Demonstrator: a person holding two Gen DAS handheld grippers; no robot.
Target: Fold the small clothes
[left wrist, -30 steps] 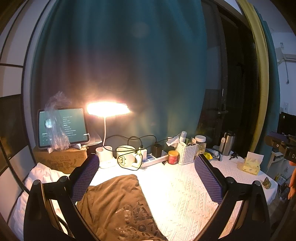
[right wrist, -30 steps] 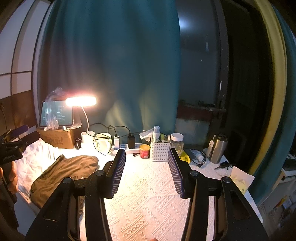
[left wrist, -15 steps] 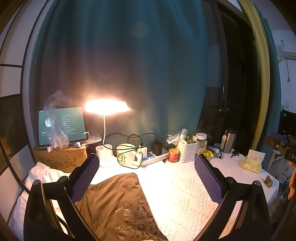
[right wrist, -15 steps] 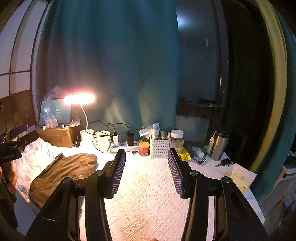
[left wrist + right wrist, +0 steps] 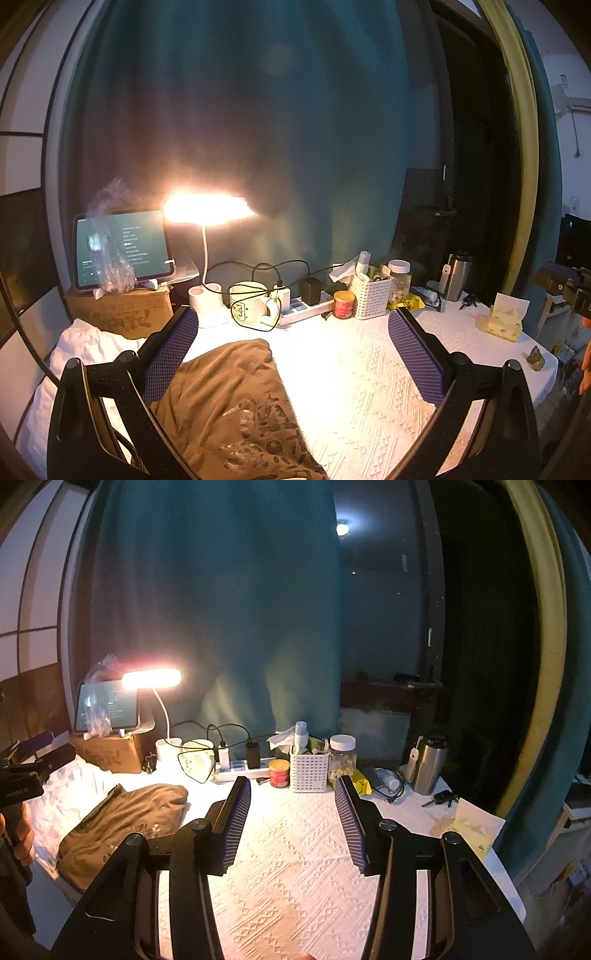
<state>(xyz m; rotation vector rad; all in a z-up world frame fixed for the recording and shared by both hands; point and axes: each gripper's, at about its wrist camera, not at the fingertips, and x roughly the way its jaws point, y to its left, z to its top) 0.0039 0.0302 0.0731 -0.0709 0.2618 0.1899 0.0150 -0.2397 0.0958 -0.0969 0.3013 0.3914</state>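
Observation:
A brown garment [image 5: 236, 402] with a pale print lies bunched on the white textured tablecloth [image 5: 354, 380], at the table's left side; the right wrist view shows this brown garment [image 5: 122, 823] left of my fingers. My left gripper [image 5: 291, 321] hovers above it, open wide, with nothing between its purple pads [image 5: 170, 354]. My right gripper [image 5: 291, 786] hangs over the bare middle of the tablecloth [image 5: 295, 878], open and holding nothing. A hand holds the left gripper's body [image 5: 26, 775] at the left edge of the right wrist view.
Along the back stand a lit desk lamp [image 5: 207, 210], a tablet [image 5: 122, 247] on a cardboard box [image 5: 122, 314], a mug [image 5: 251, 302], a power strip [image 5: 306, 306], a red tin [image 5: 343, 304], a white basket [image 5: 369, 295], a jar, a steel flask [image 5: 456, 275]. A tissue pack [image 5: 504, 319] lies right.
Both views have drifted slightly, so the objects at the back sit a little higher in frame. The garment lies as before and both grippers keep the same opening.

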